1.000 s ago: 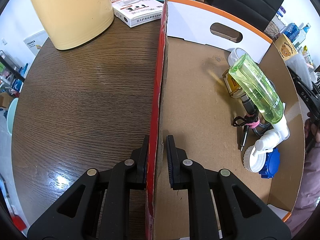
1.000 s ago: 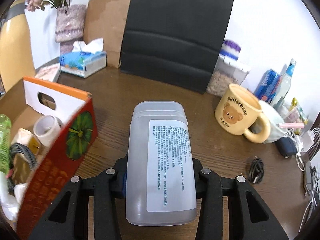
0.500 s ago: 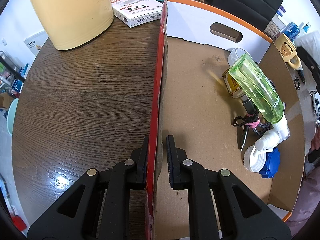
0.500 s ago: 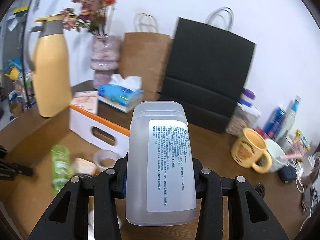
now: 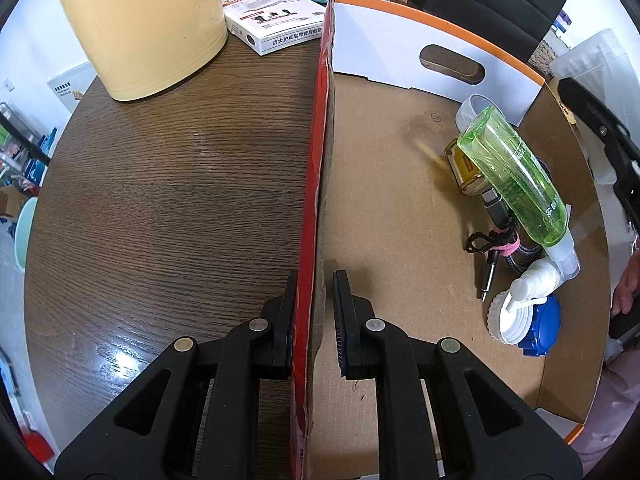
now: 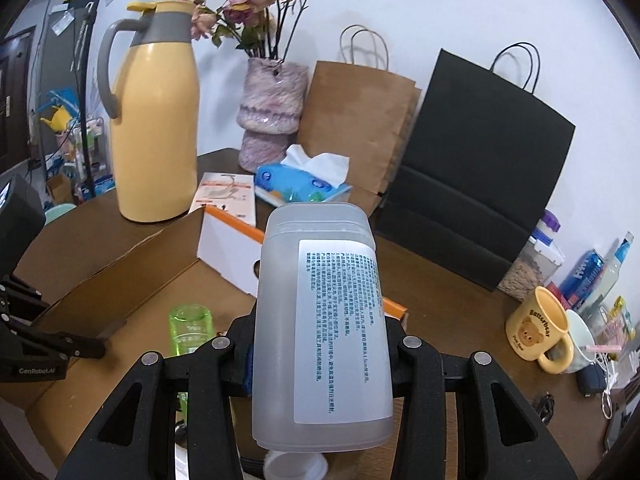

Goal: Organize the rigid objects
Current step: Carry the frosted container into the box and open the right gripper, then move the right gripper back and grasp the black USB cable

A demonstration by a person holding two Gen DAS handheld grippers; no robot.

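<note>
Jaws of the right gripper (image 6: pixel 320 356) clench a frosted plastic bottle (image 6: pixel 320 328) above the shallow cardboard box (image 5: pixel 400 208), whose red wall the left gripper (image 5: pixel 314 312) straddles, seemingly bracing it.

yellow jug (image 6: pixel 154 120) | vase (image 6: pixel 272 114) | tissue pack (image 6: pixel 300 182) | bear mug (image 6: pixel 538 328)

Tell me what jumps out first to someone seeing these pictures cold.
The frosted plastic container with a printed label fills the middle of the right wrist view, clamped in the right tool above the cardboard box. In the left wrist view, the left tool straddles the box's red side wall. Next comes the green bottle, lying in the box's right part on a pile of cables and caps.
</note>
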